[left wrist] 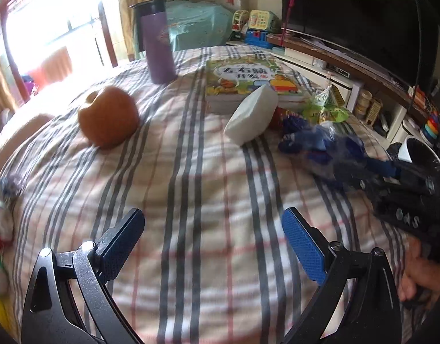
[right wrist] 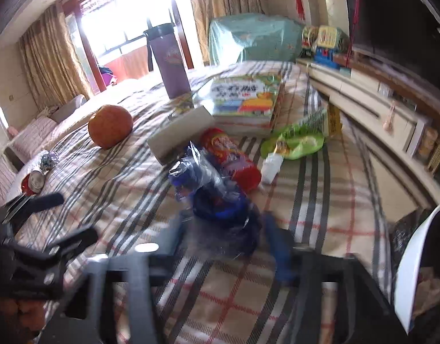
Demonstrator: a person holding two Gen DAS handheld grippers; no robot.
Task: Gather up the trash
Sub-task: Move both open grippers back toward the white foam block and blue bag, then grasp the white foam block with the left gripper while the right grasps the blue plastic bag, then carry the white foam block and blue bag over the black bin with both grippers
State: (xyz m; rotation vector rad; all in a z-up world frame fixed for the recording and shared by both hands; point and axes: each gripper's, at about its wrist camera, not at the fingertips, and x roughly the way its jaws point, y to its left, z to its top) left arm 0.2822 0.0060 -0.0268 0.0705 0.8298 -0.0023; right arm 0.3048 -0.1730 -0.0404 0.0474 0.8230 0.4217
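Observation:
My left gripper (left wrist: 212, 229) is open and empty, low over the striped cloth (left wrist: 191, 172). My right gripper (right wrist: 225, 229) is blurred; its blue fingers (right wrist: 277, 246) hold a crumpled blue and clear plastic wrapper (right wrist: 214, 195), which also shows in the left wrist view (left wrist: 320, 146) at the right. A red snack wrapper (right wrist: 234, 154), a green snack bag (right wrist: 297, 143) and a small white carton (right wrist: 270, 166) lie just beyond it. A white tissue pack (left wrist: 251, 114) lies near the book.
An orange (left wrist: 108, 114), a purple tumbler (left wrist: 158, 43) and a picture book (left wrist: 248, 77) rest on the cloth. A crushed can (right wrist: 33, 182) lies at the left edge. A white bin with a black liner (right wrist: 414, 263) stands at the right. A shelf (right wrist: 377, 100) runs along the right.

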